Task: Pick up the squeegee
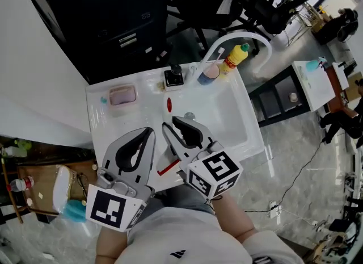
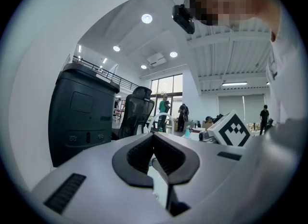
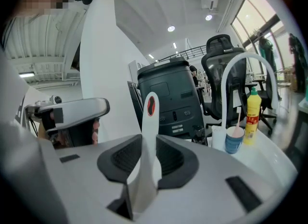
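Black cabinet (image 1: pixel 113 19) fills the far side, the largest thing we see, and the white sink (image 1: pixel 96 115) sits just in front of it. Over the sink's near edge we hold both tongs. Our left gripper (image 1: pixel 148 131) has its jaws together on nothing. Our right gripper (image 1: pixel 176 124) is clamped on the squeegee (image 1: pixel 168 105), whose white handle runs out past the pads to a red-marked tip above the basin. Smaller again, a yellow bottle (image 1: pixel 235 57) and a blue cup (image 1: pixel 209 74) stand by the arched tap (image 1: pixel 258 37).
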Demonstrator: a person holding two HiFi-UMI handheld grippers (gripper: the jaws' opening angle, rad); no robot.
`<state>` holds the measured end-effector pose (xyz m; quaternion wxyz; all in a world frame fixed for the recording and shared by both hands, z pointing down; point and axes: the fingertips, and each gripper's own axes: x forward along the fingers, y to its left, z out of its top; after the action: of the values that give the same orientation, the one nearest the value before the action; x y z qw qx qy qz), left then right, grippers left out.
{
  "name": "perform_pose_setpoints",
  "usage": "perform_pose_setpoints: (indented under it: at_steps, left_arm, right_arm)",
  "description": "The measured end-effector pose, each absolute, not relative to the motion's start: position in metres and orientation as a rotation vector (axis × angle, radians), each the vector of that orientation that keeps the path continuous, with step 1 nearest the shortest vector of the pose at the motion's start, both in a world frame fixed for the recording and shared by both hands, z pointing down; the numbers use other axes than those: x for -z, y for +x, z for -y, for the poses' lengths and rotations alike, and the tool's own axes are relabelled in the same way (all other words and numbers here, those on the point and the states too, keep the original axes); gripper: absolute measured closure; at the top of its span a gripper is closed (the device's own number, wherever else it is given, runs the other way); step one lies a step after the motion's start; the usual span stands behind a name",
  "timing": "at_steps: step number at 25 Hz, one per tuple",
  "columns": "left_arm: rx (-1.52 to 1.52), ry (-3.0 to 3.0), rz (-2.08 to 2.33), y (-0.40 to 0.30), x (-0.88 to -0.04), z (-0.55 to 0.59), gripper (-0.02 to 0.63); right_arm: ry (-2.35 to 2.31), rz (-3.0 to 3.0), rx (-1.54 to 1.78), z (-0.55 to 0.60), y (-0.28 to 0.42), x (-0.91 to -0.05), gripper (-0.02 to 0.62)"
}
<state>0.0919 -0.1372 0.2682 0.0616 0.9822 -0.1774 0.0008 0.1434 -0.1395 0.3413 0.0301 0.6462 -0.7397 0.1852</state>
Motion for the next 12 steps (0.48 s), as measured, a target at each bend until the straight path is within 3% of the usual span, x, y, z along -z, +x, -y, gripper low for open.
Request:
perform_pose_setpoints:
  at_steps: [12]
  left_arm:
    - [-0.003,3.004,0.411,0.101,-0.266,0.1,0.6]
  right_arm:
    - [2.109,2.279,-0.428,0.095,0.152,-0.31,0.494]
